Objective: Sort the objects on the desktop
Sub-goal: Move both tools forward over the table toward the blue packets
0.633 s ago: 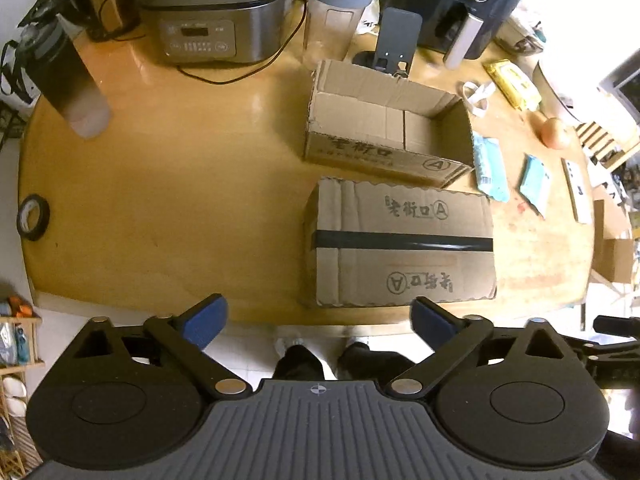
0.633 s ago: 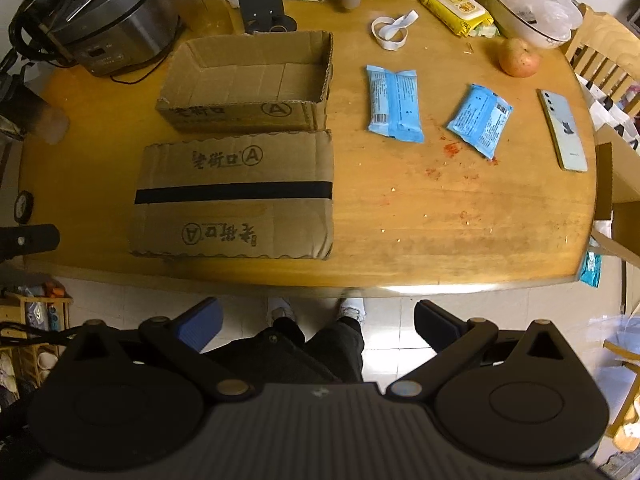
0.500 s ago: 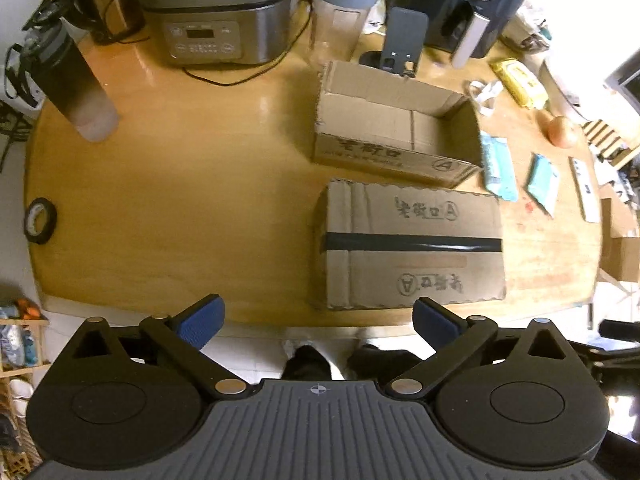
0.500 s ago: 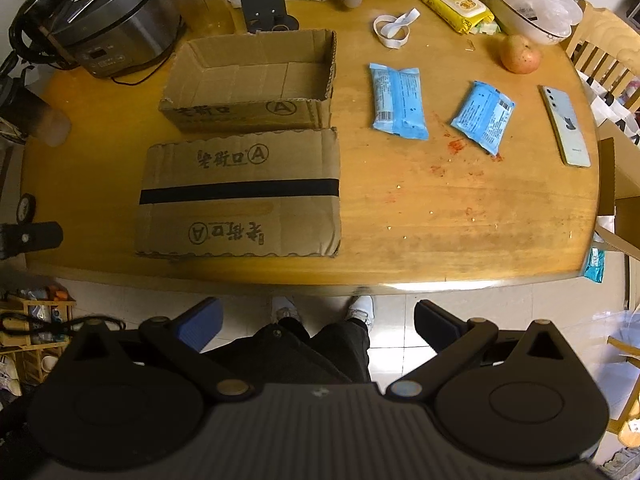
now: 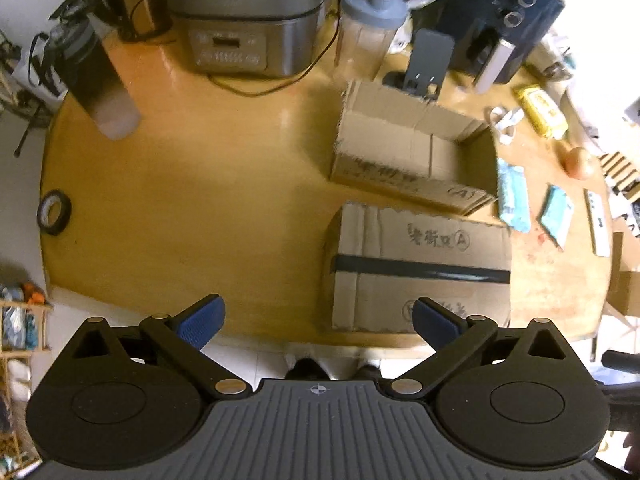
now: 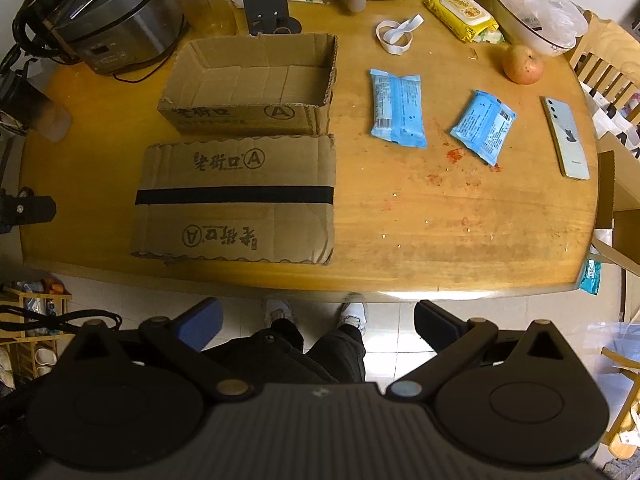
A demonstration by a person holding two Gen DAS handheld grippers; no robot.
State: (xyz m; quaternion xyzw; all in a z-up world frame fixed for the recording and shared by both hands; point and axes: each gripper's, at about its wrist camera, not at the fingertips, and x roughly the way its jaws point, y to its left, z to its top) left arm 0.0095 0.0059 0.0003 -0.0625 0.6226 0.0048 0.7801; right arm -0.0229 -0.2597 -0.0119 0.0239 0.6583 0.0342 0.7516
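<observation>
My left tongs (image 5: 318,316) gape, grasping nothing | my right tongs (image 6: 316,320) gape, grasping nothing | two blue packets (image 6: 397,109) (image 6: 483,126) lie on counter (image 6: 440,232) right of open box (image 6: 252,88)

Warm indoor light falls from above, leaving a pale glare streak on the desk (image 5: 286,120) beside the open cardboard box (image 5: 404,156). The left wrist view is motion-blurred; the right is sharper. Fisheye bending curves both edges, corners dark.

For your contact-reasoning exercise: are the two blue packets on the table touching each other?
Apart. The right wrist view shows bare wooden table between the left blue packet and the right blue packet.
</observation>
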